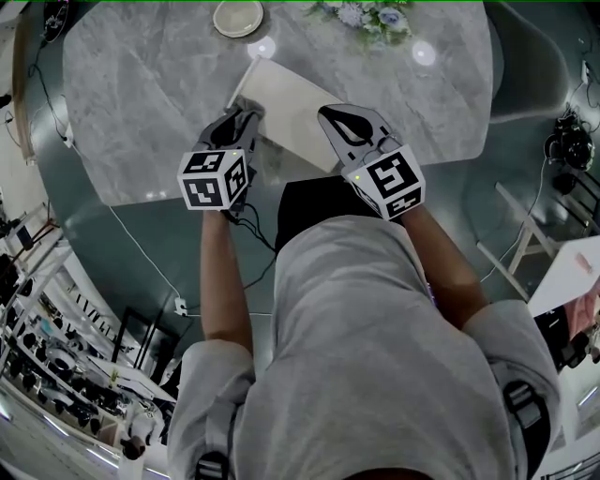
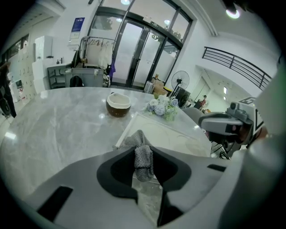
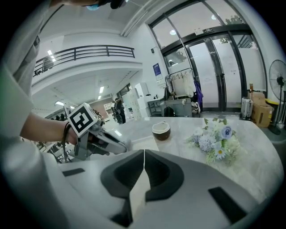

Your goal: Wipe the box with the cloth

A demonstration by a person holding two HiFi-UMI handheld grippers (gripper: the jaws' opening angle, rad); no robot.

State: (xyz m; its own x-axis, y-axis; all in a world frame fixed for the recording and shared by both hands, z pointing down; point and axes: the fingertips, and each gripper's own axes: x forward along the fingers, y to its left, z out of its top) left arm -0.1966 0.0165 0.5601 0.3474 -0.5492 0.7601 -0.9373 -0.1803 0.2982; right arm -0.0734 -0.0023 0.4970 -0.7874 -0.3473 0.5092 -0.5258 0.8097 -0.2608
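Note:
A flat white box [image 1: 295, 108] lies on the grey marble table [image 1: 141, 94], in front of me. My left gripper [image 1: 246, 117] is shut on a grey knitted cloth [image 2: 143, 156], which hangs between its fingertips at the box's near left corner [image 2: 129, 136]. My right gripper [image 1: 330, 114] hovers over the near right part of the box, its jaws closed tip to tip with nothing between them. In the right gripper view the box [image 3: 143, 144] shows just past the shut jaws.
A bowl [image 1: 238, 17] stands beyond the box at the table's far side. A bunch of pale flowers [image 1: 370, 17] lies to its right. A chair [image 1: 534, 66] sits off the table's right edge. Cables run over the floor on the left.

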